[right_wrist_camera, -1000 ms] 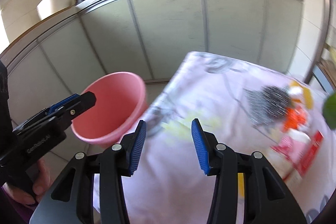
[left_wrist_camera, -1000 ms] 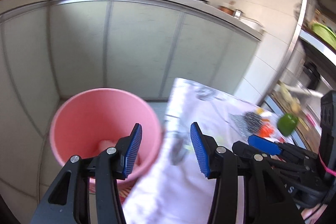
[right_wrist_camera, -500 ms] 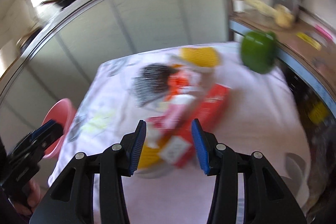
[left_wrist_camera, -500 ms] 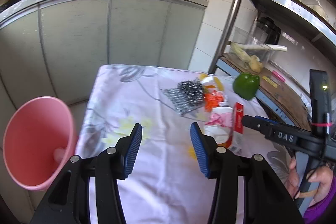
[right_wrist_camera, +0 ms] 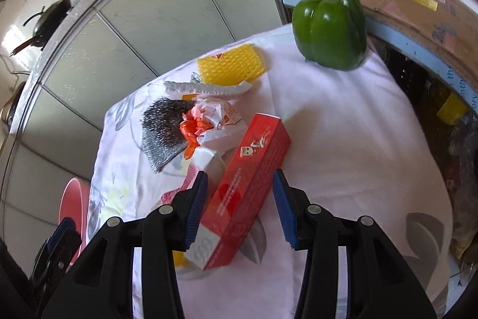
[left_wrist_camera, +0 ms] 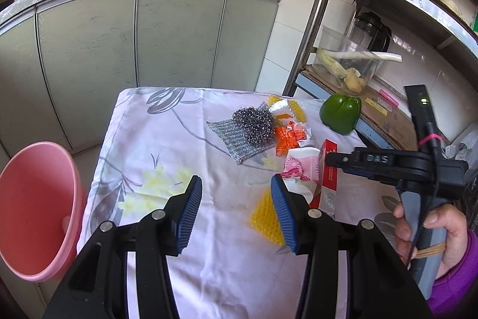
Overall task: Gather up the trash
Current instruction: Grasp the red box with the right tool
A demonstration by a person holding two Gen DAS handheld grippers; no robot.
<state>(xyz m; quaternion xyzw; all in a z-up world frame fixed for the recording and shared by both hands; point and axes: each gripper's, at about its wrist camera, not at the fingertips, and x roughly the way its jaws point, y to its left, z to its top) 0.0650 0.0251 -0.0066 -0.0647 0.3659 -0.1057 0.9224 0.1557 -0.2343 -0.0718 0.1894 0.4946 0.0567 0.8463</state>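
Observation:
A heap of trash lies on the flowered tablecloth [left_wrist_camera: 149, 139]: a red carton [right_wrist_camera: 254, 166], an orange-and-white wrapper [right_wrist_camera: 209, 121], a steel wool pad [right_wrist_camera: 164, 127] and a yellow mesh piece [right_wrist_camera: 230, 65]. My right gripper [right_wrist_camera: 240, 208] is open and straddles the near end of the red carton, with a gap at its right pad. My left gripper [left_wrist_camera: 236, 199] is open above bare cloth, with another yellow mesh piece [left_wrist_camera: 266, 214] just beside its right finger. A pink bucket [left_wrist_camera: 35, 211] stands on the floor off the table's left edge.
A green bell pepper [right_wrist_camera: 328, 29] sits at the table's far right corner. Beyond it stands a metal rack [left_wrist_camera: 316, 5] holding a clear tub [left_wrist_camera: 346, 59] on cardboard. Grey cabinets [left_wrist_camera: 134, 35] with pans on top run behind the table.
Both views swung from the pink bucket to the trash heap. The right gripper rolled and came down over the red carton. Both grippers' jaws kept the same width.

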